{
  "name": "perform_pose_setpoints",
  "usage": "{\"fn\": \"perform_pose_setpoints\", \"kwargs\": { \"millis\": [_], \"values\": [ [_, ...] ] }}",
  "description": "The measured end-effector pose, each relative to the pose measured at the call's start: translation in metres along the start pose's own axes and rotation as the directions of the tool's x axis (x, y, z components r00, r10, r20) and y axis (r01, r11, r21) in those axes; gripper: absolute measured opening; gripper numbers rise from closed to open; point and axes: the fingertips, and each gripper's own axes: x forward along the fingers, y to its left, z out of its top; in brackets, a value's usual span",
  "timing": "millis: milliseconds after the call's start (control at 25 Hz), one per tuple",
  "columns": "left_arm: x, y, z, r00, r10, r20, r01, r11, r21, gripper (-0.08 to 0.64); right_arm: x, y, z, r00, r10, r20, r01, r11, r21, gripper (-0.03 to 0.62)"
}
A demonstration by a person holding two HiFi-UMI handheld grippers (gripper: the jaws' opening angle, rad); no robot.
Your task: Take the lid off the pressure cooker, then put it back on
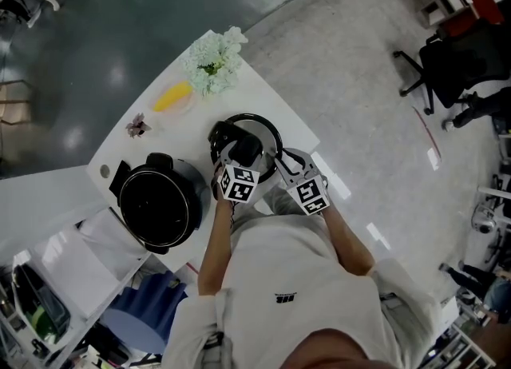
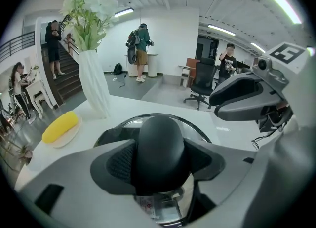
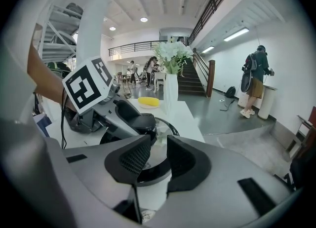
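Head view: pressure cooker (image 1: 156,204) stands open on white table (image 1: 275,100), w/ the lid (image 1: 267,132) off it, lying flat on the table at approx 2 o'clock from the pot. Both grippers are over the lid: left gripper (image 1: 244,154) at the centre knob (image 1: 246,148), right gripper (image 1: 281,164) at the lid's 4 o'clock edge. Vase of flowers (image 1: 214,60) and a yellow item (image 1: 172,97) sit at 11 o'clock, well apart. Left gripper view: jaws stand wide either side of the black domed knob (image 2: 160,145), knob btwn the pads but not squeezed, so no real grip; lid rim (image 2: 197,127) shows behind at 1 o'clock. Right gripper view: jaws only slightly apart, nothing btwn them; lid (image 3: 165,123) lies just beyond the tips, at 12 o'clock. Handling, as a guess: lid looks like glass in a dark rim, so stiff, fairly heavy, breakable if dropped. Knob is smooth and rounded, prob. slippery; best taken low at its neck under the dome, lid kept level, and lowered square onto the pot.
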Motion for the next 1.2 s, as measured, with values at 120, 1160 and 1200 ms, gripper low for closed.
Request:
{"fn": "perform_pose_setpoints", "kwargs": {
  "millis": [120,1160,1200],
  "values": [
    [-0.010,0.000,0.004,1.000,0.004,0.018,-0.003,1.000,-0.009,0.321,-0.002,0.002,0.004,1.000,-0.004,0.009,0.004,1.000,-0.006,0.107],
    [-0.023,0.000,0.008,1.000,0.014,-0.003,-0.014,1.000,-0.028,0.321,-0.006,0.010,0.010,0.999,0.040,0.018,-0.040,0.999,-0.021,0.107],
    [-0.020,0.000,0.008,1.000,0.013,-0.008,-0.013,0.999,-0.030,0.321,-0.005,0.010,0.009,0.999,0.041,0.015,-0.041,0.999,-0.021,0.107]
  ]
}}
